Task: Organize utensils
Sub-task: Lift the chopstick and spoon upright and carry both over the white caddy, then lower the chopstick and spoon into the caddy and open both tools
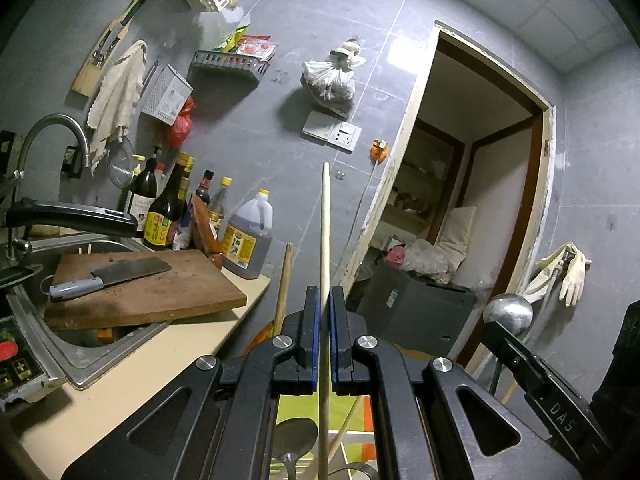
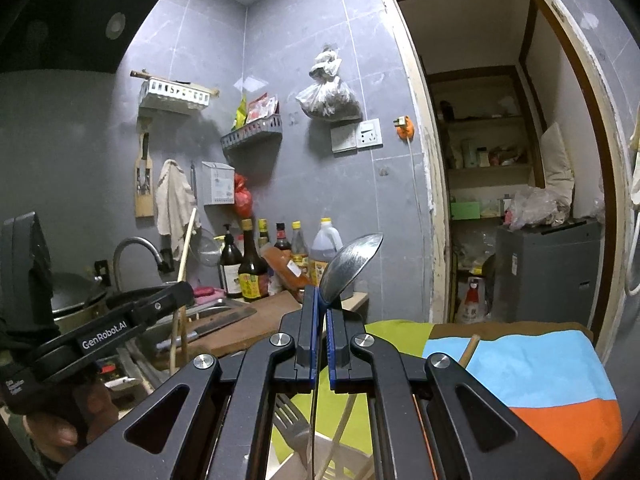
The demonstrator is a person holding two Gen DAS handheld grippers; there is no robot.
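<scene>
My left gripper [image 1: 324, 292] is shut on a pale wooden chopstick [image 1: 324, 224] that stands upright between the blue pads, its tip high against the grey wall. My right gripper [image 2: 322, 294] is shut on a metal spoon [image 2: 350, 266], bowl up above the fingertips, handle running down between the jaws. The spoon's bowl [image 1: 508, 314] and right gripper show at the right of the left wrist view. The left gripper [image 2: 120, 326] with its chopstick [image 2: 184, 264] shows at the left of the right wrist view. Below lie another spoon [image 1: 292, 440], a fork [image 2: 290, 420] and more chopsticks [image 2: 344, 424].
A colourful cloth [image 2: 520, 376] covers the surface below right. A wooden cutting board [image 1: 144, 288] with a cleaver [image 1: 108, 276] lies over the steel sink [image 1: 60, 344]. Sauce bottles [image 1: 164, 208] and an oil jug [image 1: 248, 236] stand by the wall. A doorway [image 2: 500, 160] opens to the right.
</scene>
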